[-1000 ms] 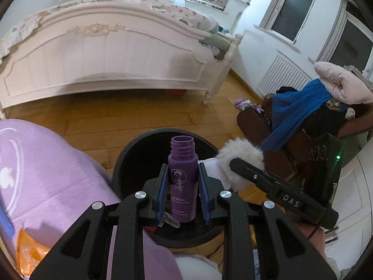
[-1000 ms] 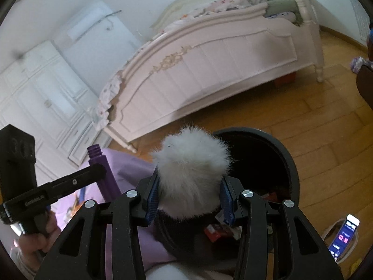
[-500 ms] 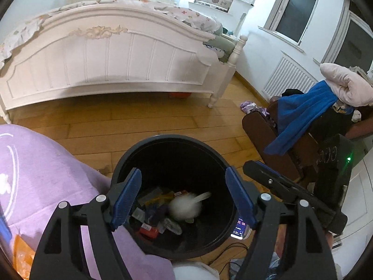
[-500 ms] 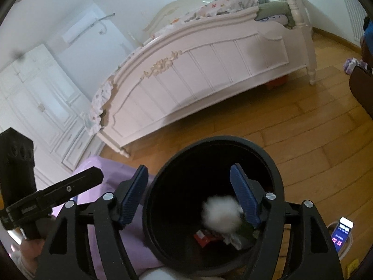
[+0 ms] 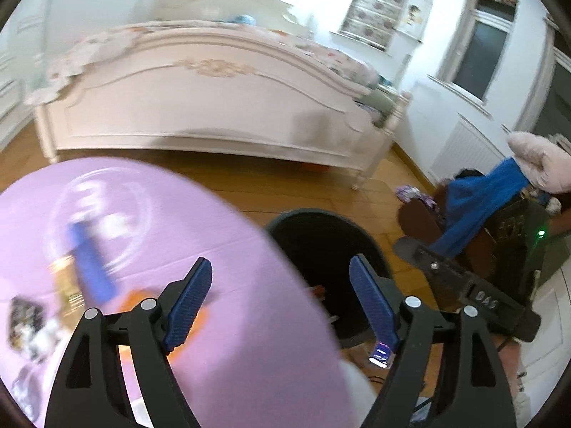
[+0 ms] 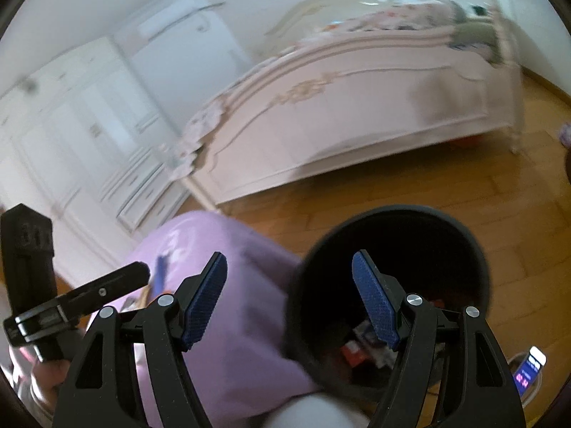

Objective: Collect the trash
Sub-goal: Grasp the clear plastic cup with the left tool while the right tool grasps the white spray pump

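The left gripper [image 5: 280, 301] was wide open with nothing between its blue pads [image 5: 187, 303], and it hung over the edge of a purple cloth [image 5: 221, 267] where that meets the black bin [image 5: 321, 246]. The right gripper [image 6: 289, 297] was likewise spread wide and held nothing; its right pad lay over the bin's [image 6: 389, 249] mouth, its left pad over the cloth [image 6: 228, 321].

Trash [image 6: 357, 351] lay in the bottom of the bin, red and white scraps, too blurred to name. On the cloth, left of the left gripper, lay a blue stick-like thing [image 5: 91, 264], something orange [image 5: 142, 297] and a dark packet [image 5: 25, 319], all smeared by motion. A lit phone [image 6: 530, 369] lay on the floor just right of the bin.

Beyond the bin ran the wood floor [image 5: 271, 185]; to the right stood a chair [image 5: 428, 221] draped with a blue garment [image 5: 478, 199]. Farthest off stood the white bed [image 5: 214, 107], with wardrobes [image 6: 71, 135] at the left in the right view.
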A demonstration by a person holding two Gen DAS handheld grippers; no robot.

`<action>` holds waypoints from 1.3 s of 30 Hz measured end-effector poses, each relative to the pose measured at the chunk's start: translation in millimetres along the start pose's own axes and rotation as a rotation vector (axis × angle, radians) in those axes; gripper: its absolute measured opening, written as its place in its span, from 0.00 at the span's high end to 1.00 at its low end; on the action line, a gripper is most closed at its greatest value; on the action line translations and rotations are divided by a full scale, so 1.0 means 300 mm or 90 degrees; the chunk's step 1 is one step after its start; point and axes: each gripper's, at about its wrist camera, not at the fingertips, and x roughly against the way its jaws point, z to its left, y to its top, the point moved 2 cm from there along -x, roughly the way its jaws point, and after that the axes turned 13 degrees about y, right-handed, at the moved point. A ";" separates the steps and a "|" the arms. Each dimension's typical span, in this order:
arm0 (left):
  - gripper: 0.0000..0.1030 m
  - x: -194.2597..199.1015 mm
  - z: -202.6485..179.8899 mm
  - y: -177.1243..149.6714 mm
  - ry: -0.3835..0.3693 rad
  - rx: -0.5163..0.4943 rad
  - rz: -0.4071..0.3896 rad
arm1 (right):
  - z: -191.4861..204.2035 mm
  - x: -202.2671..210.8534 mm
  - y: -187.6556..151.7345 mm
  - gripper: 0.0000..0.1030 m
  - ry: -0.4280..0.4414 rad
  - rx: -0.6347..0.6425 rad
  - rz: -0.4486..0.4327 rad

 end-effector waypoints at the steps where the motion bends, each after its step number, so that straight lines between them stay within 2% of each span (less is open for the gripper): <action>1: 0.22 0.019 0.042 -0.012 0.014 0.010 -0.002 | 0.043 -0.021 -0.005 0.29 0.009 0.013 0.011; 8: 0.21 0.140 0.363 -0.122 0.105 0.080 -0.002 | 0.286 -0.155 -0.048 0.29 0.061 0.087 0.081; 11: 0.21 0.182 0.477 -0.190 0.141 0.069 0.012 | 0.393 -0.225 -0.069 0.30 0.082 0.119 0.118; 14: 0.21 0.201 0.539 -0.251 0.169 0.040 0.034 | 0.488 -0.295 -0.090 0.30 0.095 0.157 0.156; 22: 0.22 0.214 0.644 -0.361 0.183 0.006 0.064 | 0.703 -0.526 -0.179 0.30 0.114 0.256 0.273; 28: 0.38 0.192 0.702 -0.402 0.191 0.013 0.088 | 0.823 -0.680 -0.264 0.30 0.114 0.347 0.344; 32: 0.47 0.195 0.730 -0.406 0.176 0.031 0.085 | 0.875 -0.772 -0.315 0.30 0.109 0.412 0.386; 34: 0.51 0.196 0.735 -0.407 0.179 0.032 0.083 | 0.879 -0.815 -0.336 0.34 0.096 0.435 0.409; 36: 0.54 0.198 0.740 -0.406 0.179 0.033 0.082 | 0.873 -0.851 -0.355 0.38 0.087 0.446 0.434; 39: 0.57 0.200 0.747 -0.406 0.174 0.046 0.078 | 0.859 -0.869 -0.352 0.43 0.115 0.410 0.448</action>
